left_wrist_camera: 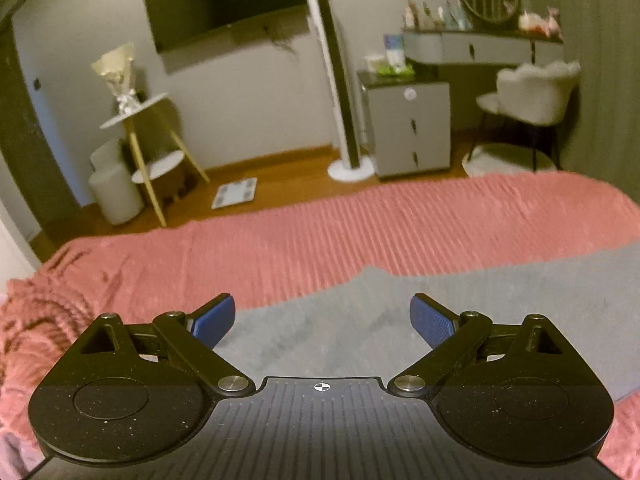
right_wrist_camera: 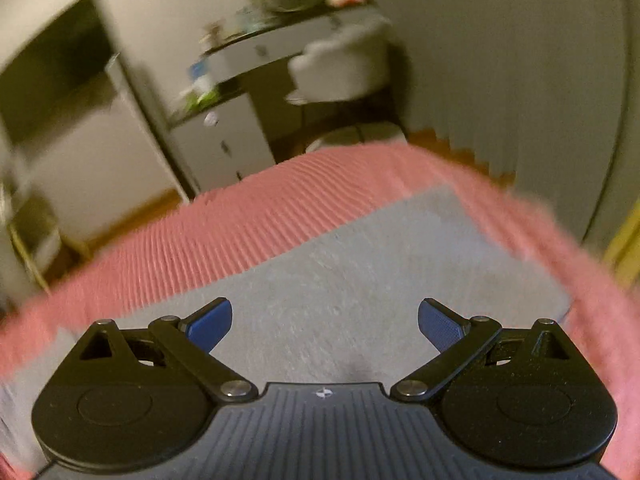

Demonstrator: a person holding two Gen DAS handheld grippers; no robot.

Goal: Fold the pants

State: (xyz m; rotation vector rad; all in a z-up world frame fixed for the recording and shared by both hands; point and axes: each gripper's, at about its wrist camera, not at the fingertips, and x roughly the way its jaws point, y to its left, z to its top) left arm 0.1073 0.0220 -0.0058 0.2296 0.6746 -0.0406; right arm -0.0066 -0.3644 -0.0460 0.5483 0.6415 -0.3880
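Observation:
Grey pants (left_wrist_camera: 500, 304) lie flat on a pink ribbed bedspread (left_wrist_camera: 320, 232). In the left wrist view they stretch from under my left gripper (left_wrist_camera: 322, 320) away to the right. That gripper is open and empty, its blue pads wide apart above the cloth. In the right wrist view the grey pants (right_wrist_camera: 360, 264) fill the middle, with a squared end at the far right. My right gripper (right_wrist_camera: 325, 322) is open and empty above them. The right view is motion-blurred.
The bed's far edge (left_wrist_camera: 280, 216) drops to a wooden floor with a scale (left_wrist_camera: 235, 193). Beyond stand a tiered side table (left_wrist_camera: 148, 148), a tower fan (left_wrist_camera: 344, 88), a grey cabinet (left_wrist_camera: 412, 128), a white chair (left_wrist_camera: 532, 96) and a wall TV (left_wrist_camera: 228, 0).

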